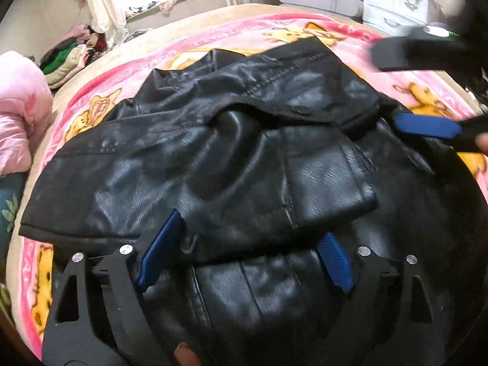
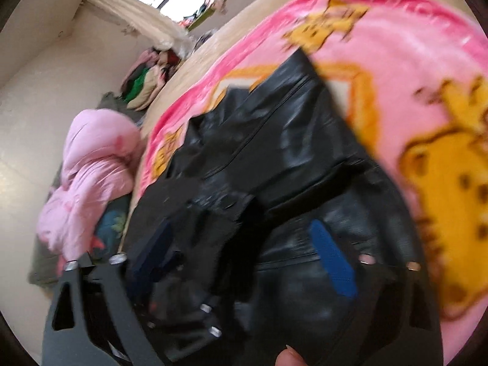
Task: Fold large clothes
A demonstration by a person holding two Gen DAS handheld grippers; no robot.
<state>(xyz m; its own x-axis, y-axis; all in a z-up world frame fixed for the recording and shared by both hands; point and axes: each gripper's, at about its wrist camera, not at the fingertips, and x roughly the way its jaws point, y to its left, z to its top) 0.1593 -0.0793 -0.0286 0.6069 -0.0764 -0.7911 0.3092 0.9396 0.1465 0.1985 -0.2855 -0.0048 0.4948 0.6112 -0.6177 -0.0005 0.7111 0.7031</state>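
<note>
A black leather jacket [image 1: 231,140] lies crumpled on a pink blanket [image 1: 128,70], with one part folded across its middle. My left gripper [image 1: 248,256] is open just above the jacket's near part, its blue pads [image 1: 161,250] wide apart and pressing on nothing. At the right edge of the left wrist view, my right gripper [image 1: 408,91] is open too, straddling the jacket's right end with a blue pad [image 1: 427,128] below. The right wrist view is blurred: the jacket [image 2: 289,140] fills it, and the right gripper [image 2: 244,253] hangs over dark folds with one blue pad [image 2: 332,259] showing.
The blanket [image 2: 396,76] with yellow cartoon prints covers a bed. A pink quilt [image 1: 21,113] is bunched at the bed's left side. A heap of clothes [image 1: 73,58] lies by the wall, and white drawers [image 1: 393,3] stand at the far right.
</note>
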